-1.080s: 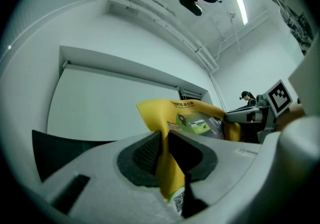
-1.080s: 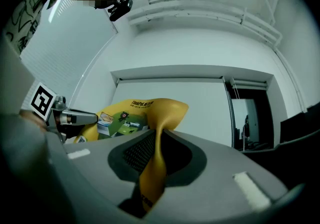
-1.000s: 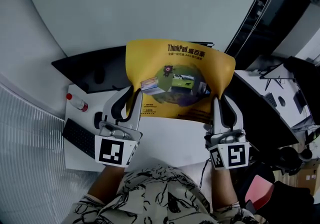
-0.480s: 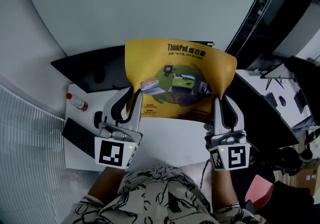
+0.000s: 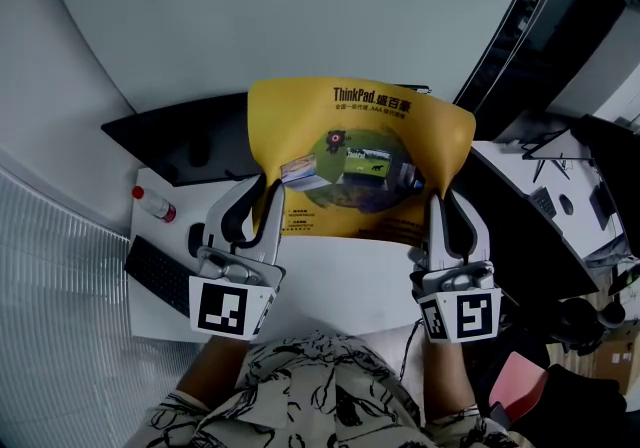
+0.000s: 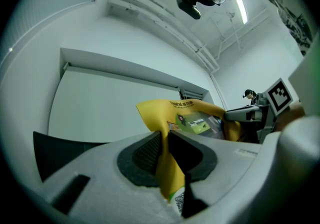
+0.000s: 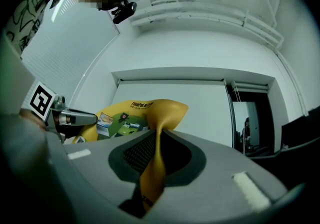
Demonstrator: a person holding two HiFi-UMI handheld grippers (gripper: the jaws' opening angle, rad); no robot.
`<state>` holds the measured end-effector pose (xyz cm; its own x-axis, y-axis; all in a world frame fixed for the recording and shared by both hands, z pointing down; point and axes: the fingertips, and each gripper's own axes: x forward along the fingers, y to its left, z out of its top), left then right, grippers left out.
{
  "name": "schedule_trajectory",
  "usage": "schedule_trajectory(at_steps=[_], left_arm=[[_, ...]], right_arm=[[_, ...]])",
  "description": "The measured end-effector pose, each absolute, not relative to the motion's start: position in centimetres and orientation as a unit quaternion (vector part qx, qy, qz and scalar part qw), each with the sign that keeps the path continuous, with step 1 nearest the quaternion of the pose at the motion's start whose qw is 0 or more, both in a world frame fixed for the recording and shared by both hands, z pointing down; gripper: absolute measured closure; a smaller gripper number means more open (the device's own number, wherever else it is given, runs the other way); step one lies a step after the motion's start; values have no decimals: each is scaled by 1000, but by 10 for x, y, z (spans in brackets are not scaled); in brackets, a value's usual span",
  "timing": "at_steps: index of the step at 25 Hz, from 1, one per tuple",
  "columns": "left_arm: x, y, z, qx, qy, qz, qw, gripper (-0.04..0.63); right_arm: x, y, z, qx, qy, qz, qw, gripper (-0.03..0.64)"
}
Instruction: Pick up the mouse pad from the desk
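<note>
**Item:** mouse pad [image 5: 355, 161], yellow, printed, a thin flexible sheet. **Location:** clear of the desk [image 5: 335, 281], spread in the air between the two grippers and bowed across its width. **Left gripper** [image 5: 262, 186]: jaws clamped on the pad's near left corner, with the sheet pinched between the ribbed pads. **Right gripper** [image 5: 437, 198]: jaws clamped likewise on the near right corner. **Step in hand, as judged:** the lift, which looks largely accomplished. **Handling notes:** hold both pinches with even pressure. Raise both hands together, level, with the spacing between them fixed, so the sheet neither stretches nor folds. Stay clear of the keyboard [image 5: 155, 276] and bottle [image 5: 155, 206] at the desk's left. **Risk:** the corner bites look shallow, so a corner may slip free if one hand leads.
</note>
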<state>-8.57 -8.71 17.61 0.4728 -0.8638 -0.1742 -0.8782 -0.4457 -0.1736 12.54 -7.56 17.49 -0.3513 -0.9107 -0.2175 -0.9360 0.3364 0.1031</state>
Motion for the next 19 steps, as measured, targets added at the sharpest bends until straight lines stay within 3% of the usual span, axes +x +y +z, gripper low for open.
schedule_trajectory(at_steps=[19], left_arm=[[-86, -87, 177, -846, 519, 31, 122, 529]], right_arm=[[125, -78, 172, -562, 818, 109, 65, 565]])
